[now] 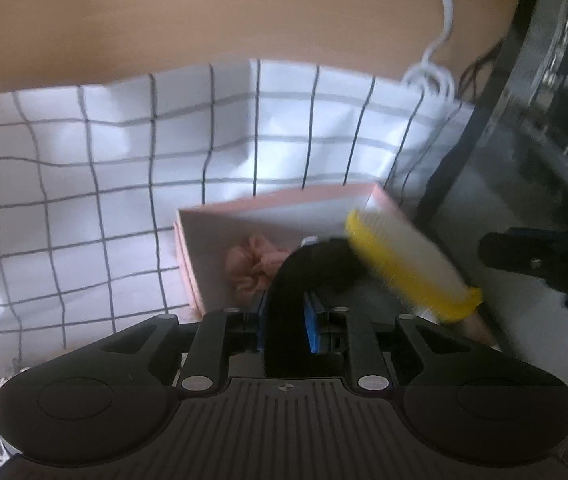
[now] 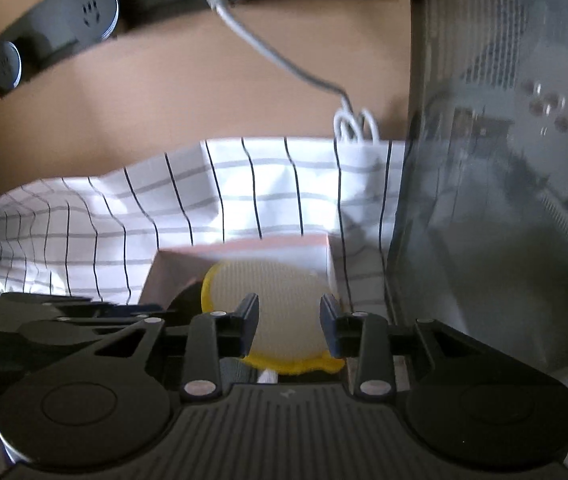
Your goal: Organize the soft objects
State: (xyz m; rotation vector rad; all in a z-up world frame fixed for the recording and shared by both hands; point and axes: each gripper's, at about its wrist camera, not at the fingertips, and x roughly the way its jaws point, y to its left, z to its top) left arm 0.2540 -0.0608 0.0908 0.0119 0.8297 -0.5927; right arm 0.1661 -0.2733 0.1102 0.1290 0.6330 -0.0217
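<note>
Pink cardboard box [image 1: 204,240] sits open on the checked cloth [image 1: 64,184], a pink scrunchie [image 1: 250,270] inside. Left gripper [image 1: 287,320] pinches a black band [image 1: 303,268] over the box. Right gripper [image 2: 289,320] stands spread around a yellow-rimmed pad [image 2: 284,296], apparently loose, above the box's corner.

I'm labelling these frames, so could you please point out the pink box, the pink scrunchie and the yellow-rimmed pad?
pink box [image 1: 268,210]: left wrist view, on its far inner wall.
pink scrunchie [image 1: 250,266]: left wrist view, on its ruffled fabric.
yellow-rimmed pad [image 2: 280,292]: right wrist view, on its pale mesh face.
</note>
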